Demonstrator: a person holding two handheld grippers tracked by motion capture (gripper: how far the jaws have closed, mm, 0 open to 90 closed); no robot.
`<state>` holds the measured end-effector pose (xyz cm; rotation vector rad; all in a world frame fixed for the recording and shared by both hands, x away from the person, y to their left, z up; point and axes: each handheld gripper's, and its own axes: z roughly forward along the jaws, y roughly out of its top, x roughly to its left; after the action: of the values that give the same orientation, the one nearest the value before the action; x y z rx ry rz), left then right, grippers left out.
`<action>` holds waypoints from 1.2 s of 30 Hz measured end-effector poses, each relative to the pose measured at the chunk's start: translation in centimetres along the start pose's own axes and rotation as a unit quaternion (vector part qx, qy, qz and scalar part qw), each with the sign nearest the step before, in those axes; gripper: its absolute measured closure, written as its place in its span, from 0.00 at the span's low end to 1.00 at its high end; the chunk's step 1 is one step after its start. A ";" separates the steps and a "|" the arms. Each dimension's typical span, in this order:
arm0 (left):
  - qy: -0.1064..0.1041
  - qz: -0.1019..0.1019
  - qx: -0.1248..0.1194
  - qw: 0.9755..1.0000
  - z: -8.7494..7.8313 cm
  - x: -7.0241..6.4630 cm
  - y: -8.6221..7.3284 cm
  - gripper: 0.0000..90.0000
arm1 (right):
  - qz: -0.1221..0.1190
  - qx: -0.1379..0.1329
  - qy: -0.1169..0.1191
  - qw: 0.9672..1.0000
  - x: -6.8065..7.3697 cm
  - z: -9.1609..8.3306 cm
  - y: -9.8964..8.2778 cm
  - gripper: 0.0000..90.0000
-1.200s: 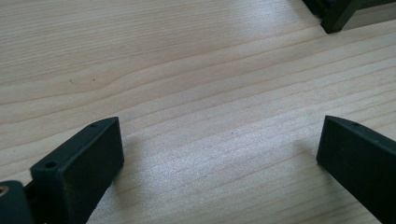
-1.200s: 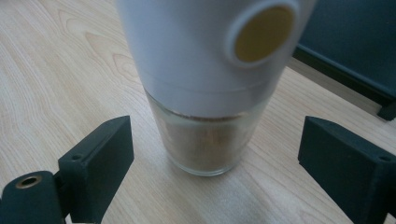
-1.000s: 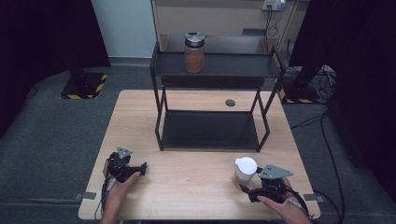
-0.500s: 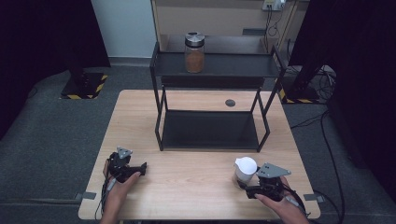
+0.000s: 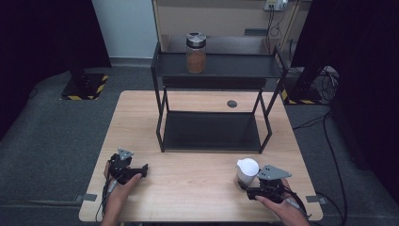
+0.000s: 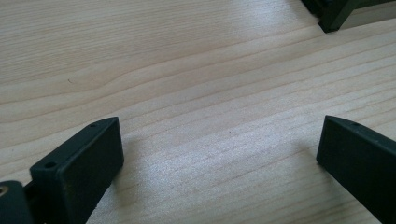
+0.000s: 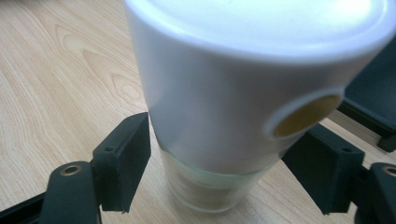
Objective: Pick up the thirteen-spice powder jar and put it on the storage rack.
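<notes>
A small glass jar with a white lid (image 5: 247, 168) stands upright near the table's front right. In the right gripper view the jar (image 7: 233, 93) sits between the two black jaws. My right gripper (image 5: 244, 187) has just been closing, and its pads (image 7: 128, 154) now press on the jar's sides. My left gripper (image 5: 141, 170) rests low at the front left. Its jaws (image 6: 224, 149) stand wide open over bare wood with nothing between them.
A black two-tier rack (image 5: 211, 70) stands at the table's back middle. A glass jar of brown contents (image 5: 195, 52) is on its top shelf. A small dark disc (image 5: 232, 103) lies behind the rack's lower shelf. The wooden table's front edge (image 5: 188, 219) is close to both hands.
</notes>
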<state>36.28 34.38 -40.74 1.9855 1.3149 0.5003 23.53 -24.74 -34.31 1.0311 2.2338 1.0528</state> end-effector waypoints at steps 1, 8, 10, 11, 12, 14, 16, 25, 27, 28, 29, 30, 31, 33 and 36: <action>0.000 0.000 0.000 1.000 0.0 0.0 0.0 0.00 | 0.002 -0.001 0.001 1.000 0.0 0.0 0.0 0.29; 0.000 0.000 0.000 1.000 0.0 0.0 0.0 0.00 | 0.017 -0.004 0.003 1.000 -0.2 0.4 -0.1 0.29; 0.000 0.000 0.000 1.000 0.0 0.0 0.0 0.00 | 0.017 -0.006 0.002 1.000 -0.1 0.5 -0.1 0.30; 0.000 0.000 0.000 1.000 0.0 0.0 0.0 0.00 | 0.018 -0.007 0.001 1.000 -0.1 0.6 -0.1 0.30; 0.000 0.000 0.000 1.000 0.0 0.0 0.0 0.00 | 0.019 -0.007 0.000 1.000 -0.1 0.7 -0.1 0.31; 0.000 0.000 0.000 1.000 0.0 0.0 0.0 0.00 | 0.019 -0.006 -0.001 1.000 -0.1 0.8 -0.1 0.33; 0.000 0.000 0.000 1.000 0.0 0.0 0.0 0.00 | 0.019 -0.004 0.001 1.000 -0.2 0.9 -0.2 0.34; 0.000 0.000 0.000 1.000 0.0 0.0 0.0 0.00 | 0.023 -0.009 0.007 1.000 -0.6 1.0 -0.5 0.35; 0.000 0.000 0.000 1.000 0.0 0.0 0.0 0.00 | 0.022 -0.009 0.007 1.000 -0.6 1.0 -0.5 0.35; 0.000 0.000 0.000 1.000 0.0 0.0 0.0 0.00 | 0.021 -0.009 0.007 1.000 -0.5 1.0 -0.5 0.35; 0.000 0.000 0.000 1.000 0.0 0.0 0.0 0.00 | 0.020 -0.009 0.007 1.000 -0.5 1.0 -0.6 0.35; 0.000 0.000 0.000 1.000 0.0 0.0 0.0 0.00 | 0.019 -0.009 0.007 1.000 -0.5 1.0 -0.6 0.35; 0.000 0.000 0.000 1.000 0.0 0.0 0.0 0.00 | 0.020 -0.010 0.007 1.000 -0.6 1.0 -0.6 0.35; 0.000 0.000 0.000 1.000 0.0 -0.1 0.0 0.00 | 0.020 -0.011 0.006 1.000 -0.7 0.9 -0.6 0.35; 0.000 0.000 0.000 1.000 0.0 -0.1 0.0 0.00 | 0.018 -0.014 0.010 1.000 -1.1 0.7 -0.5 0.35</action>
<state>36.22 34.33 -40.75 1.9845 1.3155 0.5013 24.44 -25.51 -35.02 1.0578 2.2185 1.1109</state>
